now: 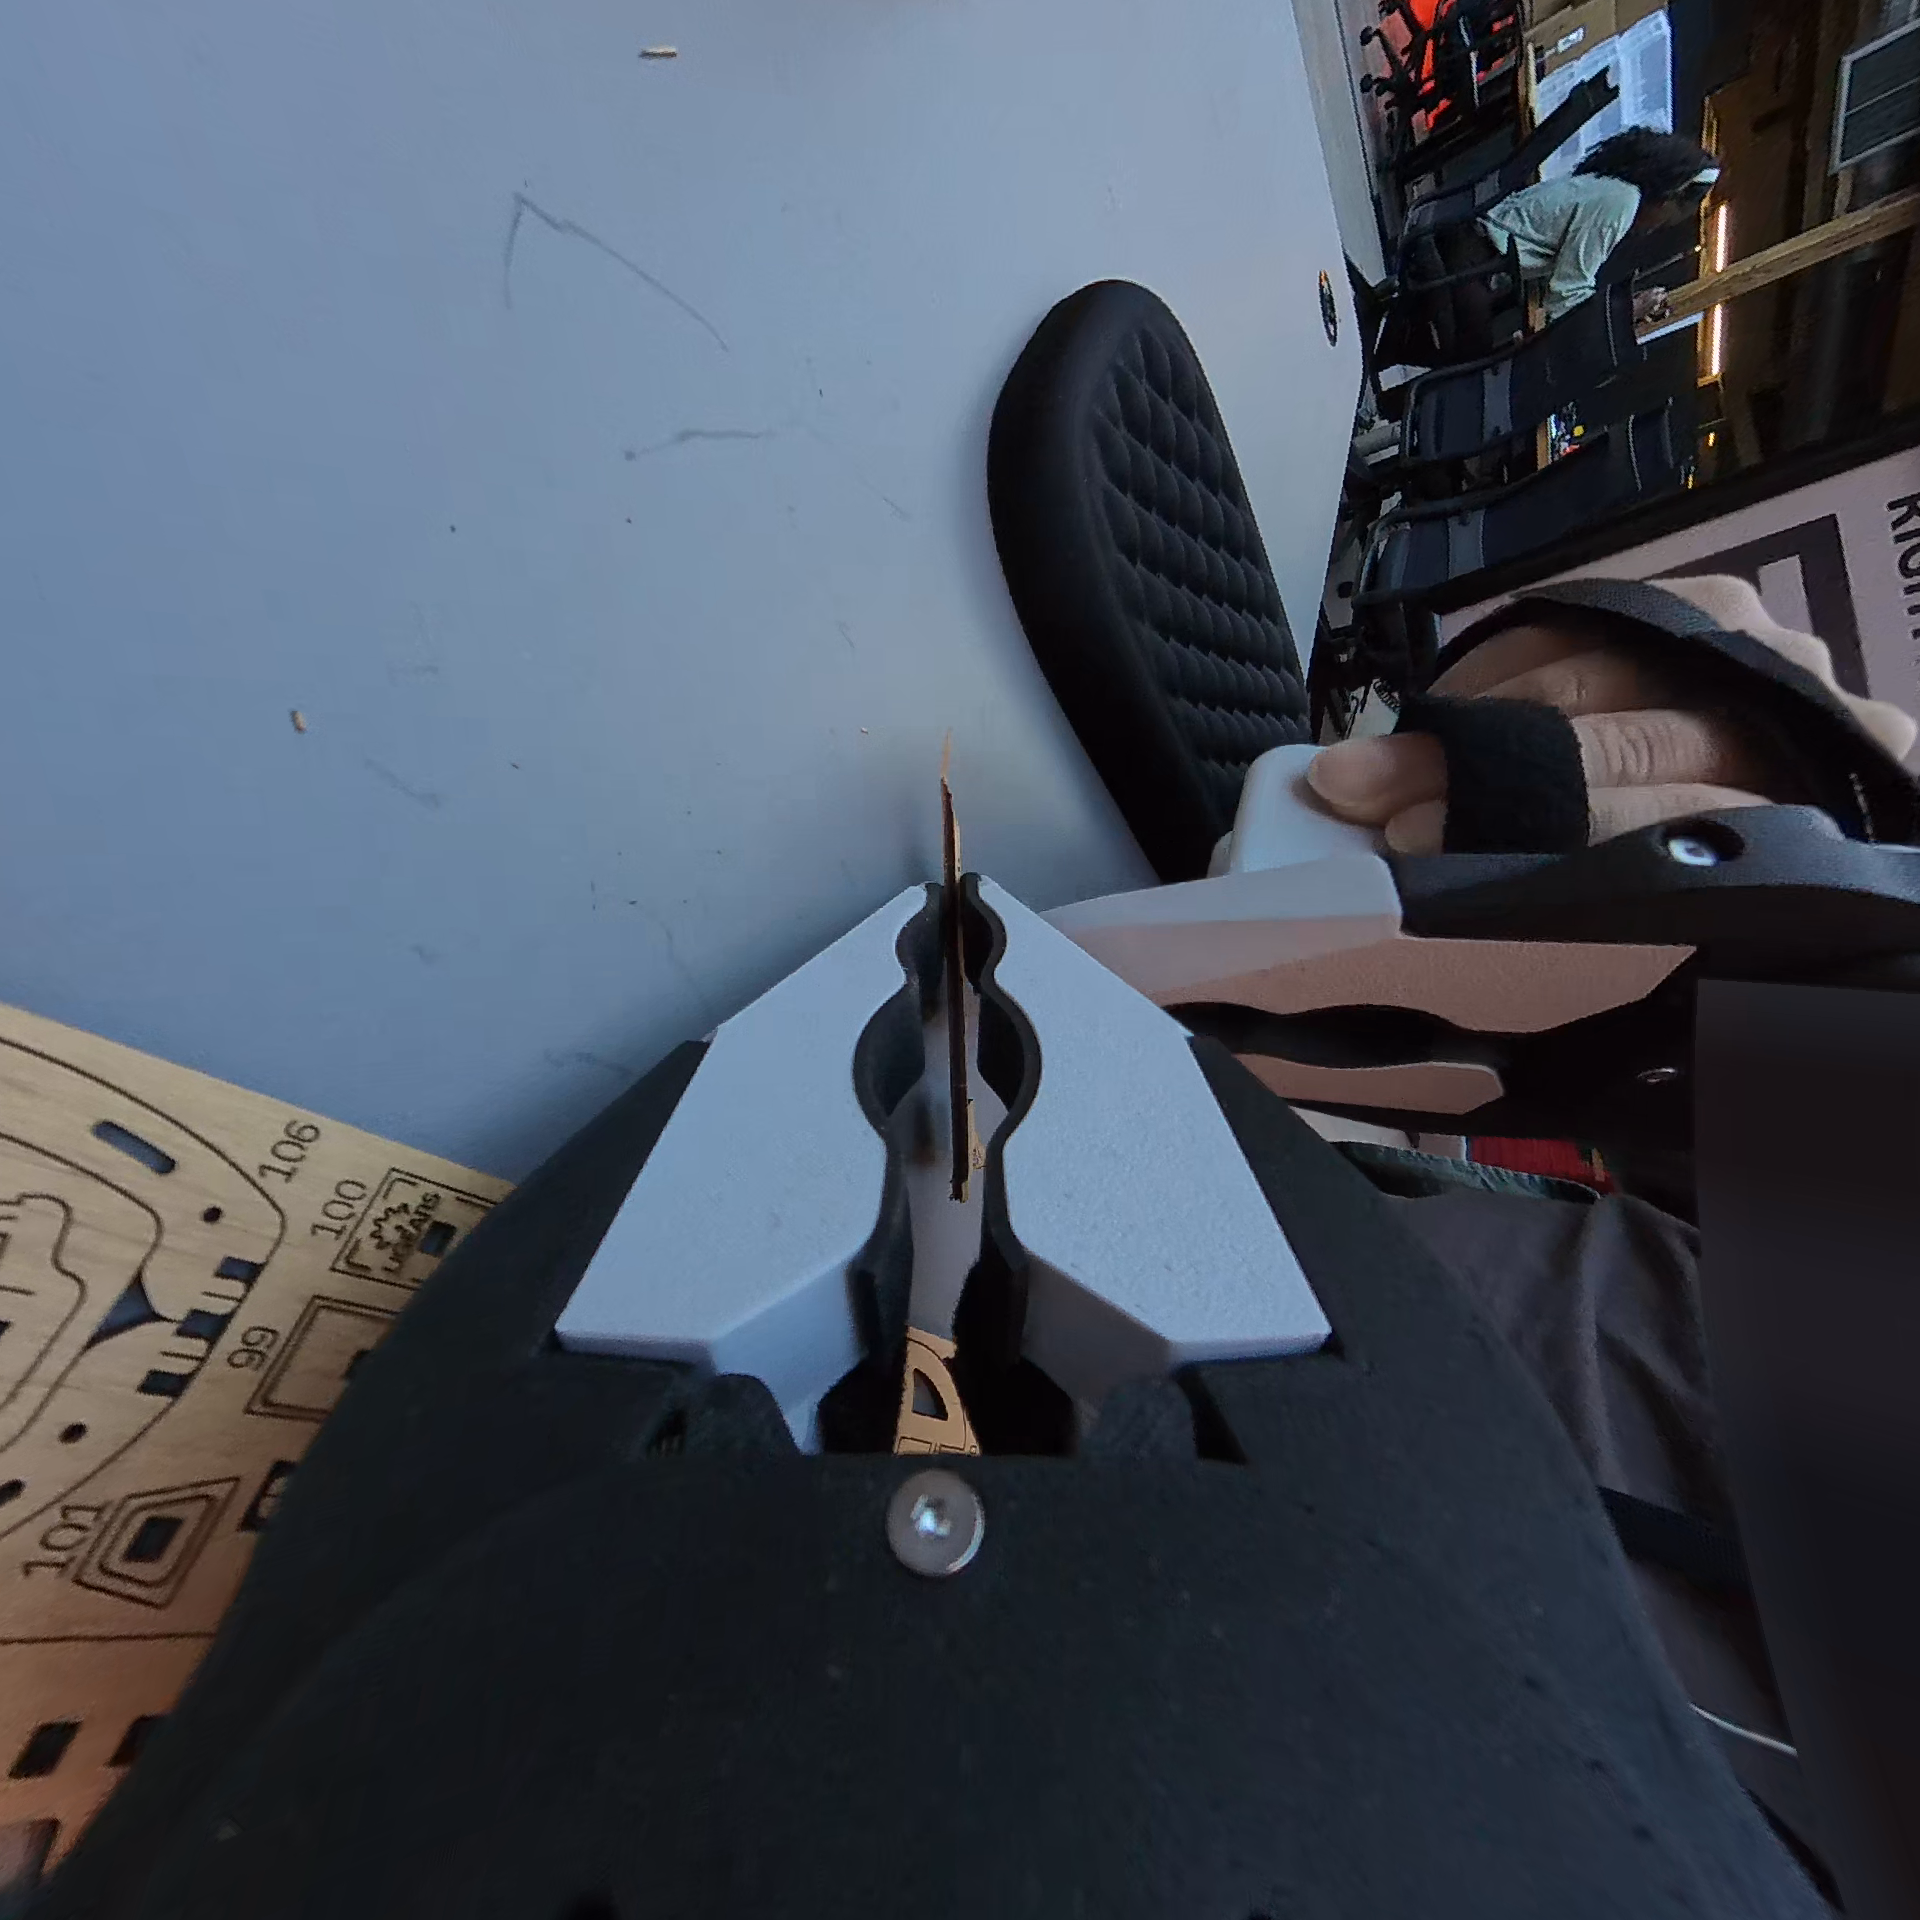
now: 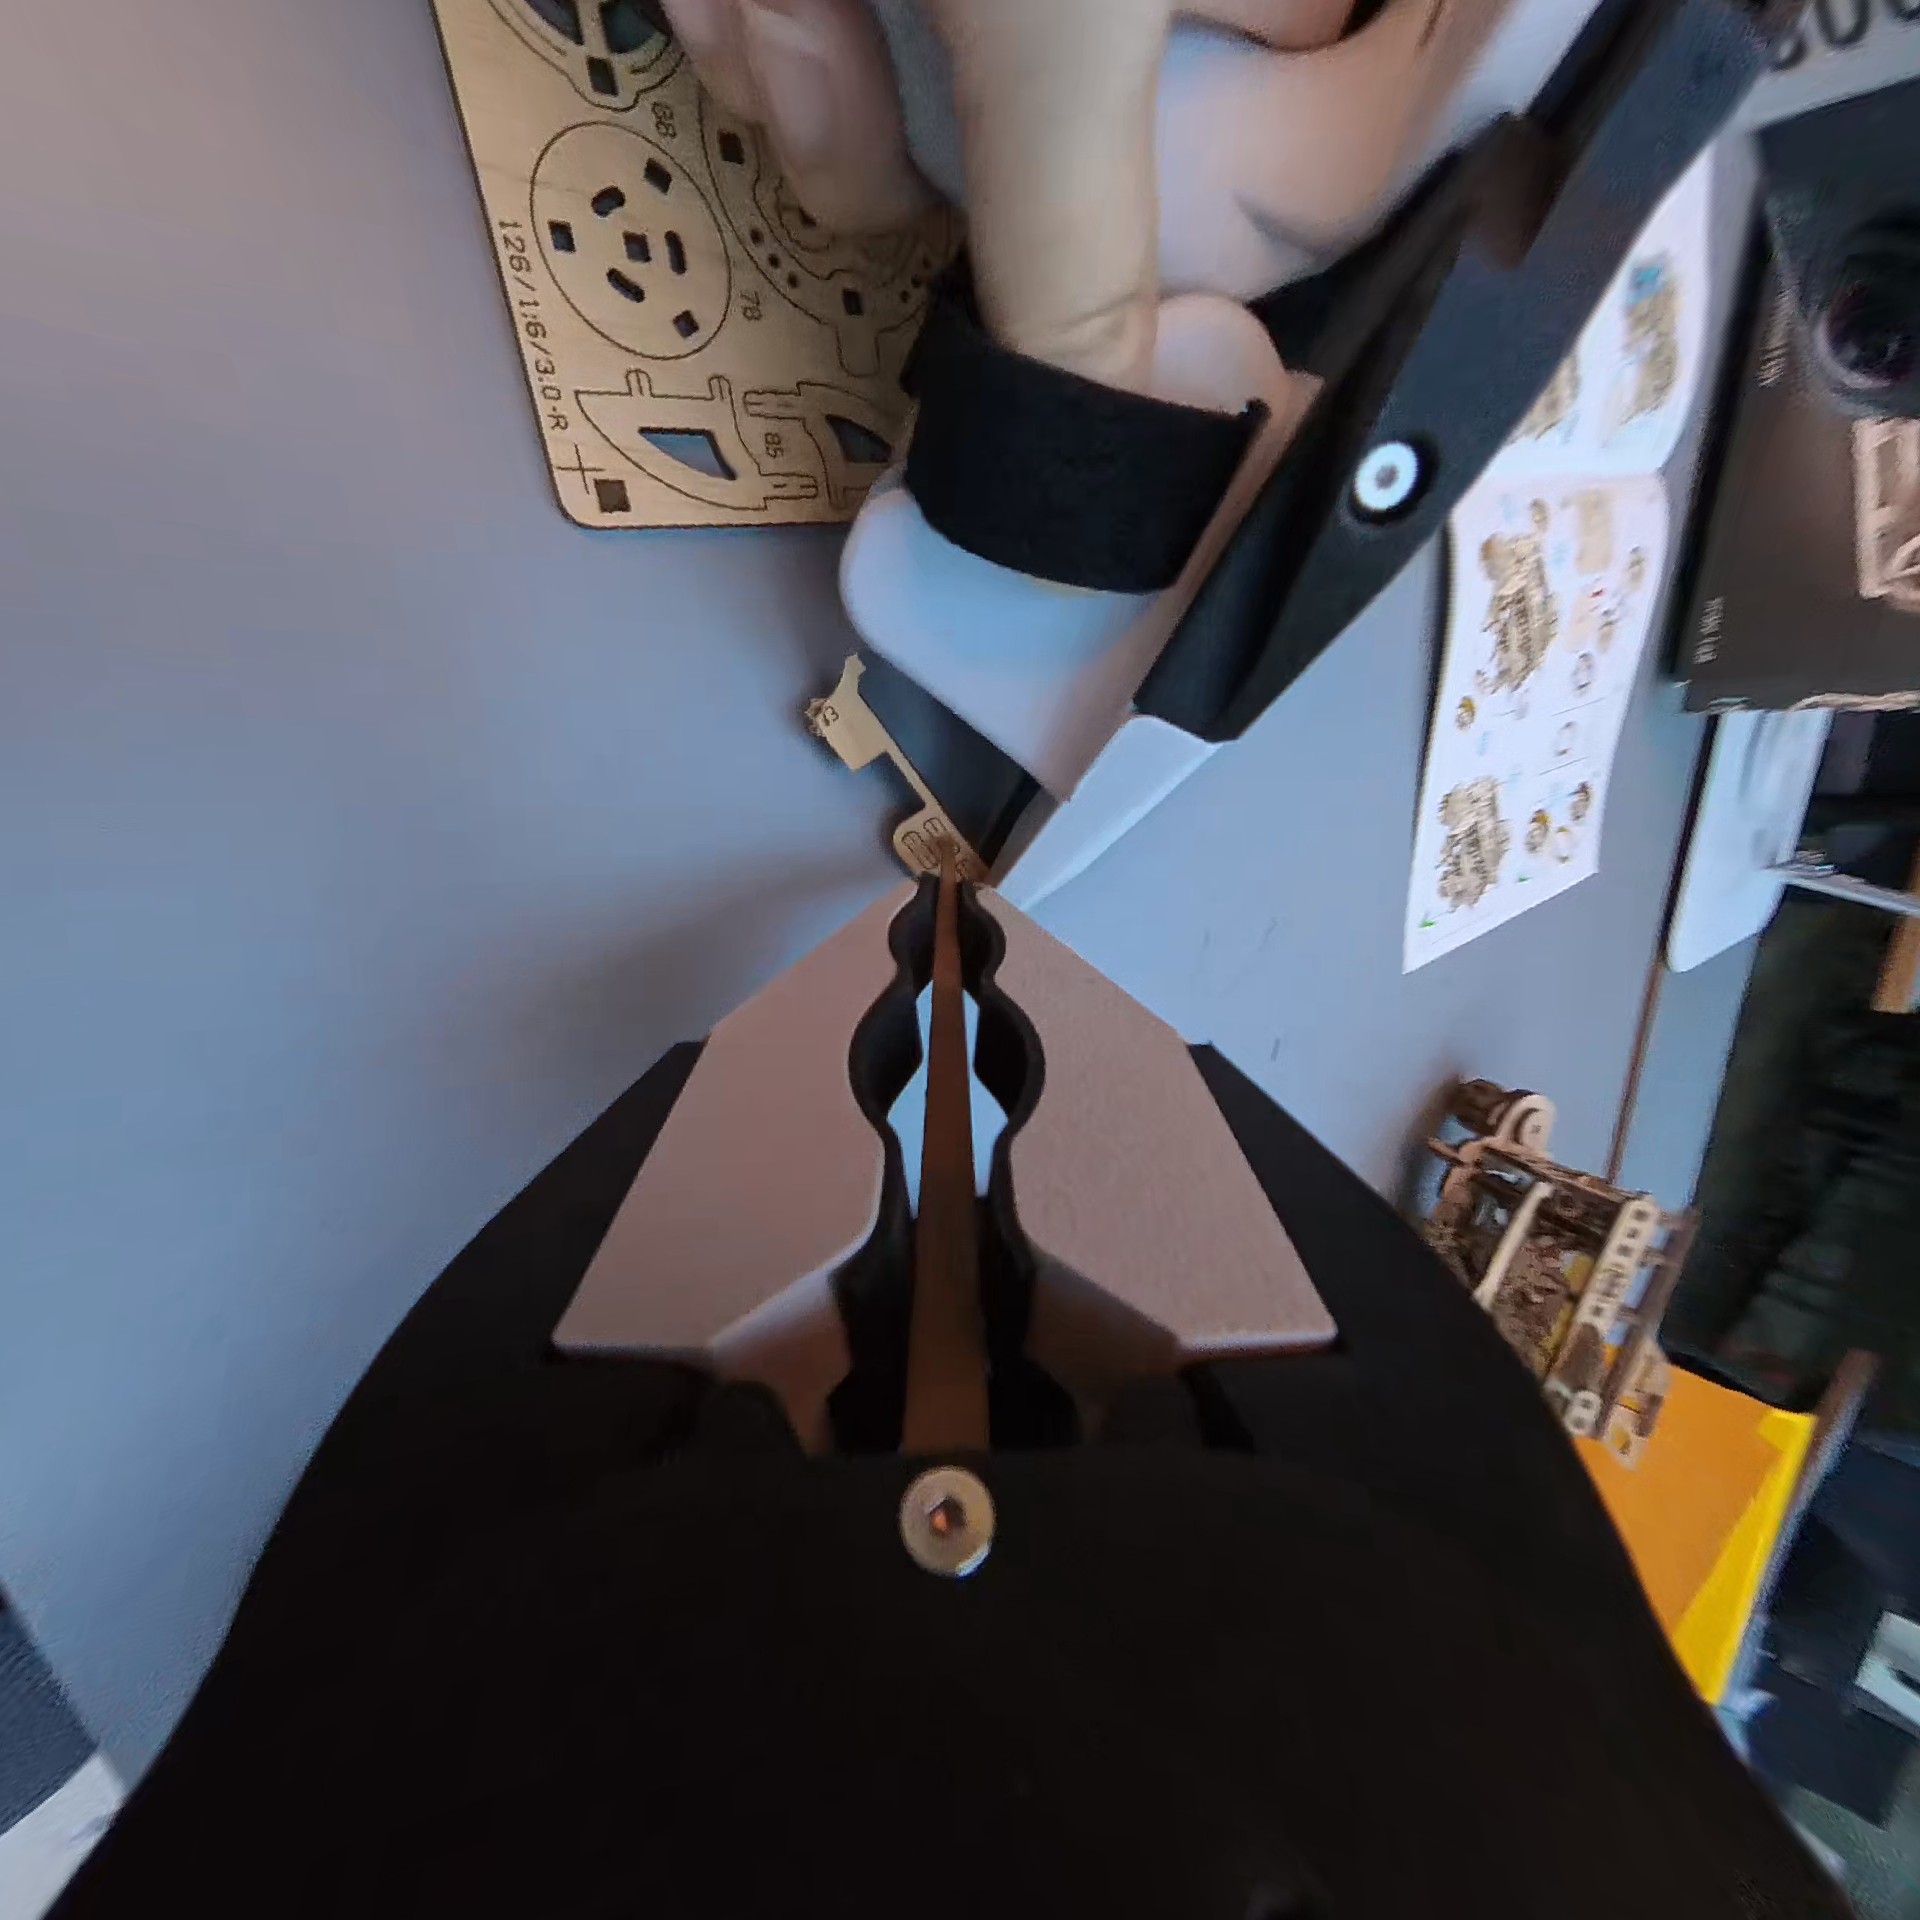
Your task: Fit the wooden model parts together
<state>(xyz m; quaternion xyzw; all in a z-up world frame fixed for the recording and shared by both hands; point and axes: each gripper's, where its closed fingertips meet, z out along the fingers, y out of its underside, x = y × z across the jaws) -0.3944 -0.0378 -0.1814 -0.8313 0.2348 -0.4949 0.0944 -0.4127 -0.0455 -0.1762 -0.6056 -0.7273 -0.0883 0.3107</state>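
Grippers both clamped on thin wooden parts, edge-on to their own cameras: left gripper (image 1: 951,883) pinches a flat part (image 1: 951,997) that sticks out just past the tips, right gripper (image 2: 943,883) pinches a strip (image 2: 943,1143) running the length of the jaws. In the right wrist view the strip's front end meets the slotted end of the part (image 2: 883,769) held by the left gripper (image 2: 997,821); looks like touching or just started in a slot, can't tell which. Step in hand, as I judge it: seating tab into slot. To do it well keep the strip square to the part's face, push along the strip's length, not sideways, small wiggle if it binds; thin ply will likely snap or slip in the pads if levered. Left should brace against the push. Both parts are held above the table (image 1: 520,520), nothing under them for support. Around: laser-cut sheet (image 1: 156,1351) at lower left in the left view, another sheet (image 2: 665,291) on the table in the right view partly behind a hand (image 2: 1039,208), instruction page (image 2: 1538,644) to the right, finished wooden model (image 2: 1558,1268) near the table edge, black chair back (image 1: 1143,582) past the table edge. Nothing stands between the parts; the main nuisance is the left gripper's own bulk hiding the joint, and motion blur here
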